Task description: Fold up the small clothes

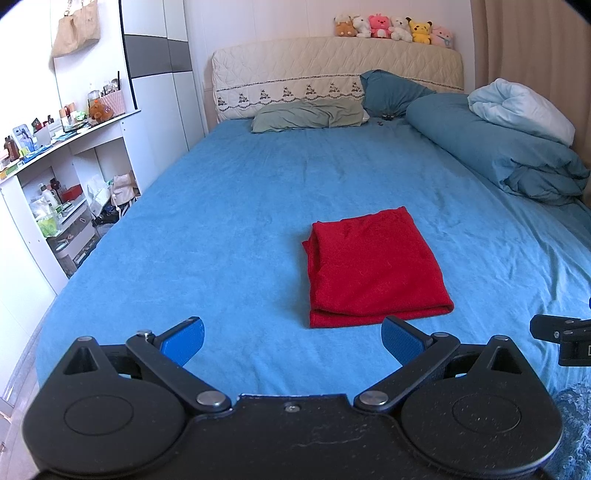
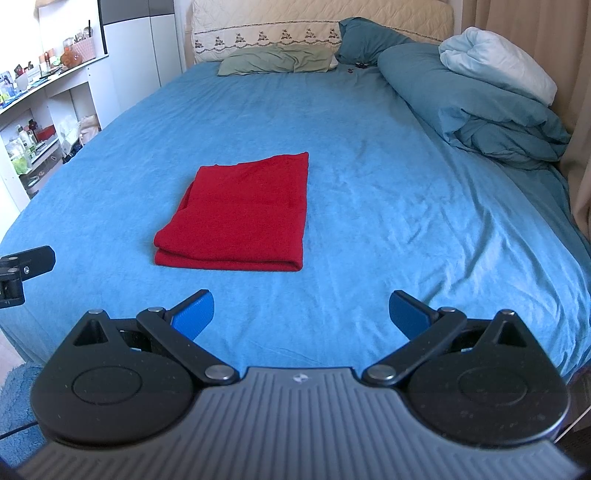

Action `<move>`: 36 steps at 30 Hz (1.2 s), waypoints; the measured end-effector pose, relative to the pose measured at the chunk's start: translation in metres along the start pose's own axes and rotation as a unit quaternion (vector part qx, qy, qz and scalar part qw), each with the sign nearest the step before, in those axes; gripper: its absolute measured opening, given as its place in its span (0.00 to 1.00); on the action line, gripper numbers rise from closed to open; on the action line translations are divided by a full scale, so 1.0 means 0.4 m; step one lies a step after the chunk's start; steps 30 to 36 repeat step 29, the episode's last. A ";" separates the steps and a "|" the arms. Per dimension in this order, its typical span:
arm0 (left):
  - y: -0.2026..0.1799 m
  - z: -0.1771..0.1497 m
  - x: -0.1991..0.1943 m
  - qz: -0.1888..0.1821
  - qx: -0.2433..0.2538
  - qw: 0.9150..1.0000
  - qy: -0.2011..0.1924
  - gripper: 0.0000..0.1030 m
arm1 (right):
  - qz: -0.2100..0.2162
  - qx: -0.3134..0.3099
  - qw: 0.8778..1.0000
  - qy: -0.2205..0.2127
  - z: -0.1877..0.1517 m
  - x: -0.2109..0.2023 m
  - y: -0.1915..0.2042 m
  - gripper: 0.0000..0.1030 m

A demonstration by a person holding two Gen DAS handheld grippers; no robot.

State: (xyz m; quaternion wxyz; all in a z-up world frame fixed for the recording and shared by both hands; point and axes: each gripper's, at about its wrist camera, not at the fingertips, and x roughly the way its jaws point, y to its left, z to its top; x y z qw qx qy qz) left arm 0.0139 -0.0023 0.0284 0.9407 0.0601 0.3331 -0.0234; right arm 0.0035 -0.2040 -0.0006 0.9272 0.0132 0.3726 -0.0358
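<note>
A red garment [image 1: 373,267] lies folded into a neat rectangle on the blue bed sheet [image 1: 221,229]; it also shows in the right wrist view [image 2: 243,218]. My left gripper [image 1: 291,341] is open and empty, held near the bed's front edge, just short of the garment's near edge. My right gripper [image 2: 301,314] is open and empty, to the right of the garment and a little nearer than it. The right gripper's side shows at the right edge of the left wrist view [image 1: 561,341], and the left gripper's side at the left edge of the right wrist view [image 2: 22,269].
Pillows [image 1: 306,114] and a rolled blue duvet [image 1: 495,147] lie at the head and right side of the bed. Plush toys [image 1: 391,27] sit on the headboard. White shelves with clutter [image 1: 59,173] stand left of the bed. A blue rug [image 2: 14,398] lies on the floor.
</note>
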 end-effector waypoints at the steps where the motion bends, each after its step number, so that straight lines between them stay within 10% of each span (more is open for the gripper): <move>1: 0.000 0.000 0.000 0.000 0.000 1.000 0.000 1.00 | -0.001 0.002 1.000 0.000 0.000 0.000 0.001 1.00; 36: 0.028 -0.011 0.005 -0.005 0.002 1.000 -0.012 1.00 | 0.002 -0.001 1.000 0.000 -0.002 0.004 0.004 1.00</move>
